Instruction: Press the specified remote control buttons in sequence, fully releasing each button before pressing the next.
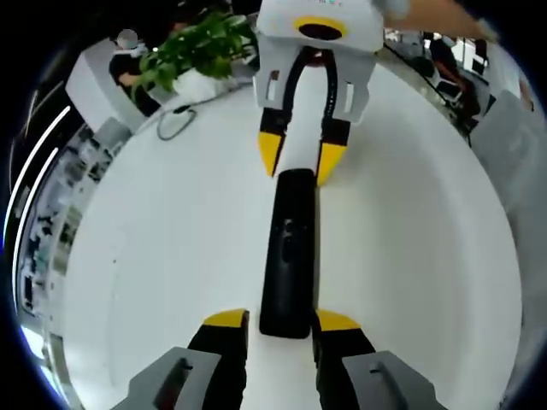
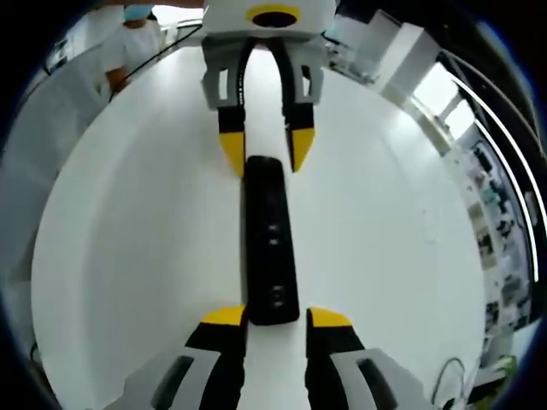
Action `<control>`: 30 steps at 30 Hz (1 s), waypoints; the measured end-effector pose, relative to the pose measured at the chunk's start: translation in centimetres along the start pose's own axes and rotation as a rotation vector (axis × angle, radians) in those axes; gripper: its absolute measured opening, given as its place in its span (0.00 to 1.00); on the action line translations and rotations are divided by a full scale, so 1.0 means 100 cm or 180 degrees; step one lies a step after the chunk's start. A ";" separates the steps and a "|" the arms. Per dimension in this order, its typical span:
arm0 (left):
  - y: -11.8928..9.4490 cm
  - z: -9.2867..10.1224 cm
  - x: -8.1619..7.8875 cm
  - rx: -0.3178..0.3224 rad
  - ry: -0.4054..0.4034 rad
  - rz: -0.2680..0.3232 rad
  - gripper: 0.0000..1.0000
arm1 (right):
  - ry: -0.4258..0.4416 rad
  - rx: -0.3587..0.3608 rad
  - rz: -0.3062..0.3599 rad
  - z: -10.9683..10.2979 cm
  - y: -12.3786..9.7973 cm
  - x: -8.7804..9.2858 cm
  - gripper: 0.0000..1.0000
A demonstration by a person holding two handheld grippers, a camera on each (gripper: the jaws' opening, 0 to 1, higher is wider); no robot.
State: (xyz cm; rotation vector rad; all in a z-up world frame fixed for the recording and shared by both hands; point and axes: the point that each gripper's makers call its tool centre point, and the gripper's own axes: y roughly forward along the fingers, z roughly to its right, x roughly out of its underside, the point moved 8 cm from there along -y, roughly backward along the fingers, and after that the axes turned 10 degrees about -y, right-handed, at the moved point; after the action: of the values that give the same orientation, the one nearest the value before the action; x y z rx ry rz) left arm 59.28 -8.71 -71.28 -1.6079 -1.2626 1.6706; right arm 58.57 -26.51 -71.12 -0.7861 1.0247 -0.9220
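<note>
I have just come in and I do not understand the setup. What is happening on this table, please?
A person holds two tools over a white table, facing each other across a black remote control lying flat. The left tool has its open yellow tips on either side of one end of the remote. The right tool stands the same way at the other end. Whether either tool touches the remote is unclear.

In the left gripper view we have the remote control (image 1: 289, 254) lying lengthwise on the table (image 1: 154, 256) at frame centre, its near end between our left gripper (image 1: 282, 323) jaws at the bottom. The right gripper (image 1: 298, 159) faces us from the top, its tips flanking the remote's far end. A plant (image 1: 192, 47) sits upper left, with a cable (image 1: 175, 122) on the table just below it.
</note>
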 end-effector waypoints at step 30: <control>-0.019 0.018 0.008 -0.0046 -0.0774 0.0592 0.50 | 0.0986 0.0386 0.0466 0.000 -0.018 0.021 0.36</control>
State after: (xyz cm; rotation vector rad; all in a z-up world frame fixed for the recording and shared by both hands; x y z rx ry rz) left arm 57.02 -7.70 -70.26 -1.6102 -1.2730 2.0271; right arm 58.56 -29.12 -70.32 -0.4681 1.2654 -0.9879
